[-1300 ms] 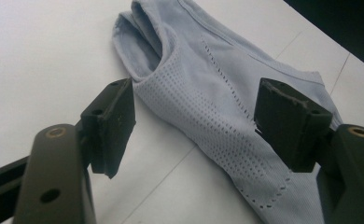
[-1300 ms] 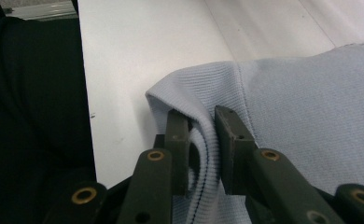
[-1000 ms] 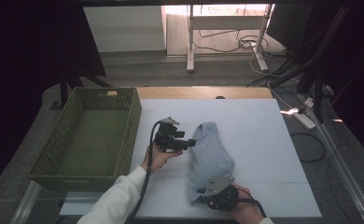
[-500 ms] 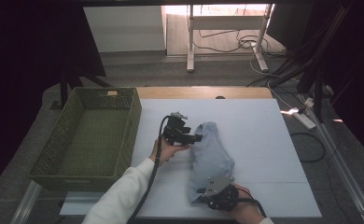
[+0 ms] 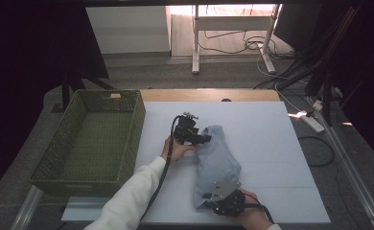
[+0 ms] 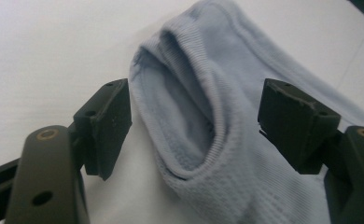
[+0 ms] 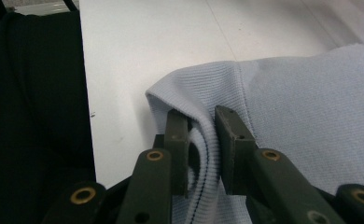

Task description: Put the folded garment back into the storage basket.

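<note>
A light blue knitted garment (image 5: 219,163) lies crumpled lengthwise on the white table top (image 5: 266,143). My left gripper (image 5: 207,139) is at its far end, jaws open. In the left gripper view the garment's ribbed opening (image 6: 203,116) lies between the left gripper (image 6: 194,112) pads without touching them. Near the table's front edge my right gripper (image 5: 209,196) is shut on the garment's near hem. The right gripper view shows the right gripper (image 7: 201,122) pinching a fold of ribbed edge (image 7: 203,100), with the rest of the cloth (image 7: 306,107) spreading to the right.
A green woven basket (image 5: 139,120) stands at the table's left side, close to the left hand. White table surface stretches to the right of the garment. Beyond the table's far edge are a stand's legs (image 5: 194,43) and cables (image 5: 252,45) on the floor.
The left gripper has moved right and slightly down, from beside the garment to its far end. The right gripper and its hold on the hem have not moved.
</note>
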A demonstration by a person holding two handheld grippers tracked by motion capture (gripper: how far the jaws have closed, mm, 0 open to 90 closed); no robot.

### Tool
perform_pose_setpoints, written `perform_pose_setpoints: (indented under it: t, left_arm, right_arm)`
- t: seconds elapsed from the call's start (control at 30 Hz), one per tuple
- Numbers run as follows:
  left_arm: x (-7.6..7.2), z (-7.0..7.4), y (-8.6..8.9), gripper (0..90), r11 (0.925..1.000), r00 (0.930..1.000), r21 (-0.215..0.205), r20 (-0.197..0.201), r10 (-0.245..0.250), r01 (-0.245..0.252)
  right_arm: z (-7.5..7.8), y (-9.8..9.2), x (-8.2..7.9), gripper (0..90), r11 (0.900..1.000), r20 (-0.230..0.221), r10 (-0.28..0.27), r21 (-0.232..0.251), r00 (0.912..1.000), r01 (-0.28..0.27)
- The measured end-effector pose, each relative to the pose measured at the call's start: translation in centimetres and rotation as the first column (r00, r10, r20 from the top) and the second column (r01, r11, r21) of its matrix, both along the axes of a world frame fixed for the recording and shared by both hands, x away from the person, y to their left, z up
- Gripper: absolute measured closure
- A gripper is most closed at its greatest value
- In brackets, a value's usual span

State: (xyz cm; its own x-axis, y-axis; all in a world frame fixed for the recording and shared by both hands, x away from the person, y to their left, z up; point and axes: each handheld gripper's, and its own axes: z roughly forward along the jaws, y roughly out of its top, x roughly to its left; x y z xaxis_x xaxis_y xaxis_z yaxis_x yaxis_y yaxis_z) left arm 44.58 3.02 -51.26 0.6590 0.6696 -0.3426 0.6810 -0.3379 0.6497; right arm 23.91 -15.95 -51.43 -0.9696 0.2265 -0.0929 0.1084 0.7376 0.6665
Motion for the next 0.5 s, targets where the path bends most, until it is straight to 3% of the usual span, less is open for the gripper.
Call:
perform_pose_setpoints:
  t: [0.2,0.5]
  left_arm:
    - [0.8,-0.6,-0.3,25.2,0.9998,0.9993,-0.019,-0.036,-0.002,0.001]
    - [0.8,-1.3,-0.9,24.3,0.9996,0.9969,-0.015,-0.075,-0.023,0.022]
  right_arm:
    - [0.0,0.0,0.0,75.5,1.0,-0.002,-0.001,0.0,1.0,0.001]
    - [0.0,0.0,0.0,75.4,1.0,-0.003,-0.004,-0.001,1.0,0.004]
